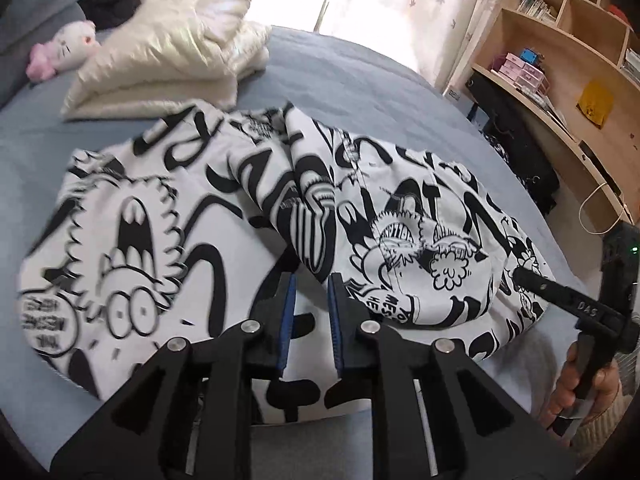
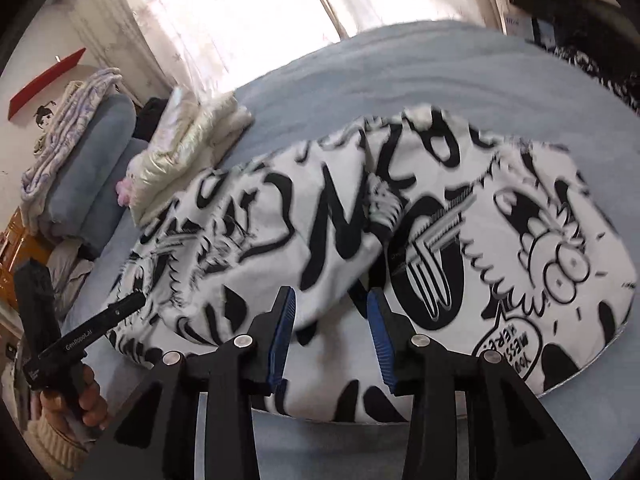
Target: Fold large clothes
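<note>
Both claws, left claw [image 1: 311, 280] slightly parted and right claw [image 2: 331, 298] wider apart, hover empty over the printed garment [image 1: 224, 216] lying half-folded on the bed [image 1: 360, 76], so a fold looks just laid; next likely calls for gripping an edge.

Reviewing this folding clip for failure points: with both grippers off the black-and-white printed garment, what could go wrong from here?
1. The printed garment lies bunched, one flap humped over the middle; with left gripper and right gripper both empty, a fold now may trap creases.
2. The folded cream jacket sits close behind it; a wide sweep might drag or topple it.
3. The garment's near edge reaches the bed front; a pull could slide it off.
</note>
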Demonstrator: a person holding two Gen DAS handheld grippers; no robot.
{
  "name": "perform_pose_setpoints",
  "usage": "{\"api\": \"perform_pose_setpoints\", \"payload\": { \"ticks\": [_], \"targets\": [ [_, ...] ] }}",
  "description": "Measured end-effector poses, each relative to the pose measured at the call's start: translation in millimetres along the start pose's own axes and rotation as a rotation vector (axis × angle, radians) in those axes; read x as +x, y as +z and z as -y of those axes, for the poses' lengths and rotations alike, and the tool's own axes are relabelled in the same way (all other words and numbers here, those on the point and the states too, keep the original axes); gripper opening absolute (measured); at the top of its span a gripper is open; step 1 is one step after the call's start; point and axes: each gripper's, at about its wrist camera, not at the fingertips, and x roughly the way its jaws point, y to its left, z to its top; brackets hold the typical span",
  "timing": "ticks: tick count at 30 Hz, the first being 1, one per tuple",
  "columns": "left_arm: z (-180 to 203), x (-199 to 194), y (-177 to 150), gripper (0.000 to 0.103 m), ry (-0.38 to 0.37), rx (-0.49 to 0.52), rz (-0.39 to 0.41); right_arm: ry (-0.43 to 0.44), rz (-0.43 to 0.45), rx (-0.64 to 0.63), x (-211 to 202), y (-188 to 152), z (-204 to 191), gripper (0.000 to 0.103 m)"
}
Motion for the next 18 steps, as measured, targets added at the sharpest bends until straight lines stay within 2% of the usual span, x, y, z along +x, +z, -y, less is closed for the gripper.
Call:
{"api": "perform_pose_setpoints", "payload": {
  "ticks": [4, 8, 13, 18],
  "targets": [
    [4.6, -10.7, 14.8, 0.012, -0.013, 0.002, 0.052, 0.028, 0.036, -0.038, 1.5, 23.7, -27.2, 0.038],
    [20.0, 4.3, 41.6, 0.012, -0.032, 0.026, 0.066, 0.01, 0.038, -0.074, 22.7, 53.5, -51.8, 0.038],
    [42.6, 48.8, 79.2, 0.012, -0.029, 0.035, 0.055, 0.005, 0.019, -0.094, 67.8, 88.2, -78.2, 0.038],
    [42.1, 111.5, 109.0, 0.012, -0.016, -0.056, -0.017, -0.053, -0.01, -0.096, 123.7, 106.4, -81.4, 0.038]
  ]
}}
